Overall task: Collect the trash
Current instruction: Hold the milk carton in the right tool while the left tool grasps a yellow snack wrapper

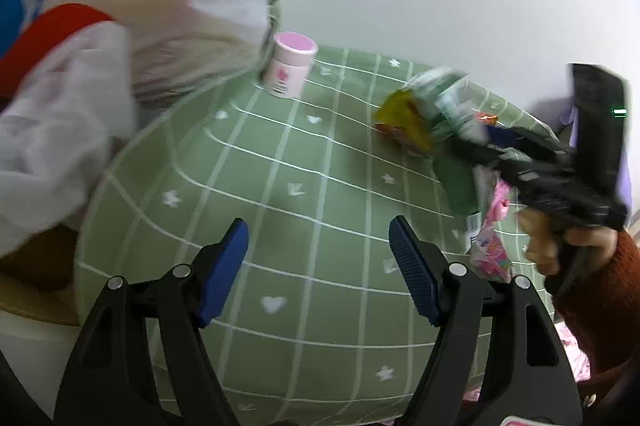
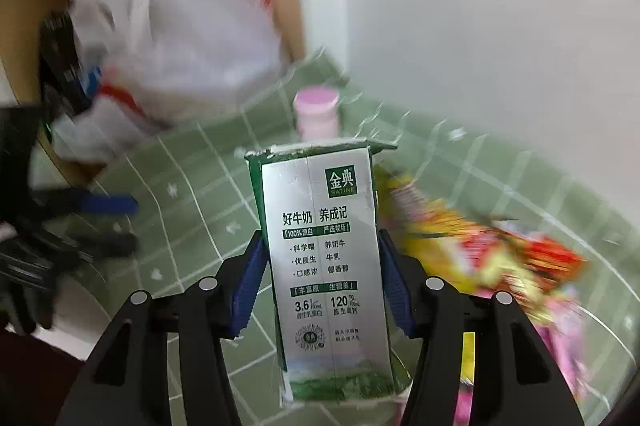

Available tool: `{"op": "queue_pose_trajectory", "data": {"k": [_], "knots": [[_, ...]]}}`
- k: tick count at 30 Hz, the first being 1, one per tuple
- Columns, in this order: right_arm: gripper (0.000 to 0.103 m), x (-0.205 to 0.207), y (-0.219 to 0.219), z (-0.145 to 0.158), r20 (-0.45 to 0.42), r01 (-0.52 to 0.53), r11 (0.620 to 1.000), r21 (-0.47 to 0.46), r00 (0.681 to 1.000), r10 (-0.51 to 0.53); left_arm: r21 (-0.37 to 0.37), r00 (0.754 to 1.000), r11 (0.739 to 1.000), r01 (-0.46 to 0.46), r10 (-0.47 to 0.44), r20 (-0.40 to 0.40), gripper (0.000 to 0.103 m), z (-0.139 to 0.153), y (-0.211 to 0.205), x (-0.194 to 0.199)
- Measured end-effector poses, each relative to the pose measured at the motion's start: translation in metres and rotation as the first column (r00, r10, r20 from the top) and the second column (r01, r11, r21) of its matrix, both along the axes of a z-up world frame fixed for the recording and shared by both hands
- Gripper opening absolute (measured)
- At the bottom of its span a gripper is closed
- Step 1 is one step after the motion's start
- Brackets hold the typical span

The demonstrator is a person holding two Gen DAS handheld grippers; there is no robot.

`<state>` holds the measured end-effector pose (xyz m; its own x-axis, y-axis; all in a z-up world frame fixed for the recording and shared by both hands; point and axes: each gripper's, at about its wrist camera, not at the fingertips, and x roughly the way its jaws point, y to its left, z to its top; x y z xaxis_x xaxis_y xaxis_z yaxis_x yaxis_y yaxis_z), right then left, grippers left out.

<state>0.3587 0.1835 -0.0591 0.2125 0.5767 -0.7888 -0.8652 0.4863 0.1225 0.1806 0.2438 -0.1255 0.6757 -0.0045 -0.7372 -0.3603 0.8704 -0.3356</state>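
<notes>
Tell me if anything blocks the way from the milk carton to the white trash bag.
Nothing visible does. The right tongs grip the milk carton; only bare green tablecloth lies toward the white trash bag. The pink jar stands off to the side.

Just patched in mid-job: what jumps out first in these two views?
The silver-and-green milk carton fills the right wrist view, gripped between the right gripper fingers. Behind it a pink-lidded jar stands on the green grid tablecloth. A white plastic bag bulges at upper left.
</notes>
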Motion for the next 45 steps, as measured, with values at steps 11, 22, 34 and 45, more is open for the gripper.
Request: {"op": "queue_pose_trajectory", "data": {"k": [11,22,34,45], "knots": [[0.051,-0.005,-0.151,0.07,0.069,0.367,0.926,0.091,0.925,-0.374,-0.018,0.976,0.978,0.206,-0.204,0.074,0.069,0.009,-0.065,0.05],[0.051,-0.047,-0.226,0.056,-0.027,0.577,0.811,0.102,0.816,-0.577,0.073,0.914,0.915,0.396,-0.4,0.065,0.07,0.008,-0.061,0.158],[0.051,-0.082,-0.252,0.05,-0.039,0.652,0.757,0.045,0.759,-0.65,-0.059,0.901,0.901,0.429,-0.432,-0.051,0.07,-0.032,-0.039,0.225],[0.051,-0.064,-0.257,0.037,-0.166,0.698,0.706,0.117,0.715,-0.679,-0.058,0.828,0.829,0.556,-0.559,-0.051,0.07,-0.025,-0.071,0.136]]}}
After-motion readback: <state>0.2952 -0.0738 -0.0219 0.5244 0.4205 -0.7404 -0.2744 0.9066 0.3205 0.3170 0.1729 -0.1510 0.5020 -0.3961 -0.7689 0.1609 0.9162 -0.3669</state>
